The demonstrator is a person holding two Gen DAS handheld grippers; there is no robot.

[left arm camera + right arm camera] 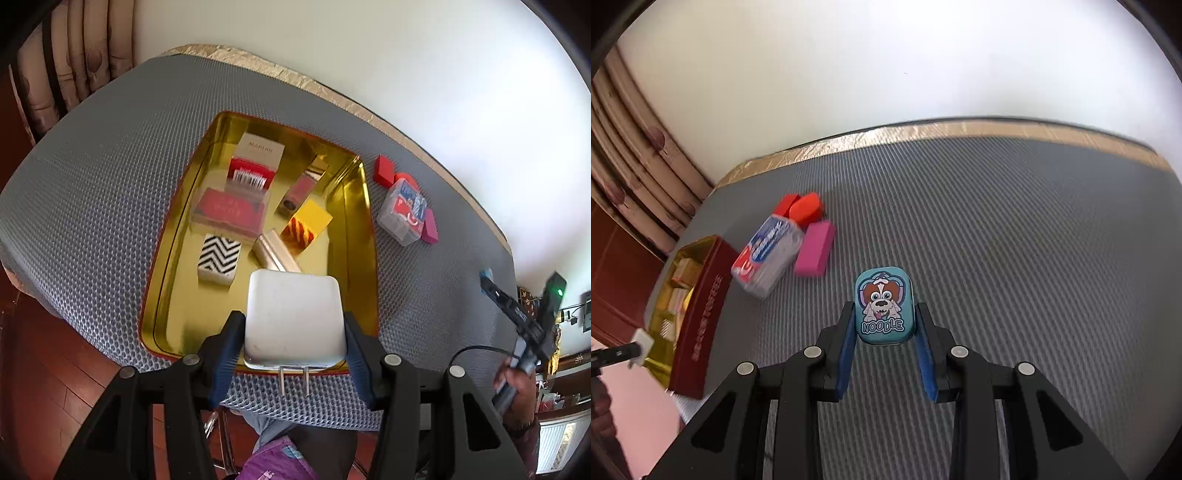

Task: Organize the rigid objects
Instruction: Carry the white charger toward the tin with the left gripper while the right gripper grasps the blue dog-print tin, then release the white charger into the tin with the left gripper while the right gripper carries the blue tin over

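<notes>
My left gripper [294, 325] is shut on a white power adapter [294, 319], prongs toward me, held above the near end of the gold-lined tin tray [162, 258]. The tray holds several small boxes, among them a zigzag box [219, 258] and a yellow card box [308, 225]. My right gripper [885, 317] is shut on a blue "Noodle" dog tin [884, 304] just above the grey mat [1015, 240]. The right gripper also shows in the left wrist view [491, 286]; whether the tin shows there I cannot tell.
Right of the tray lie a clear plastic box [402, 212], red blocks [384, 170] and a pink block [430, 229]; these also show in the right wrist view [768, 254]. The tray's red wall [701, 314] is at the left. The table meets a white wall behind.
</notes>
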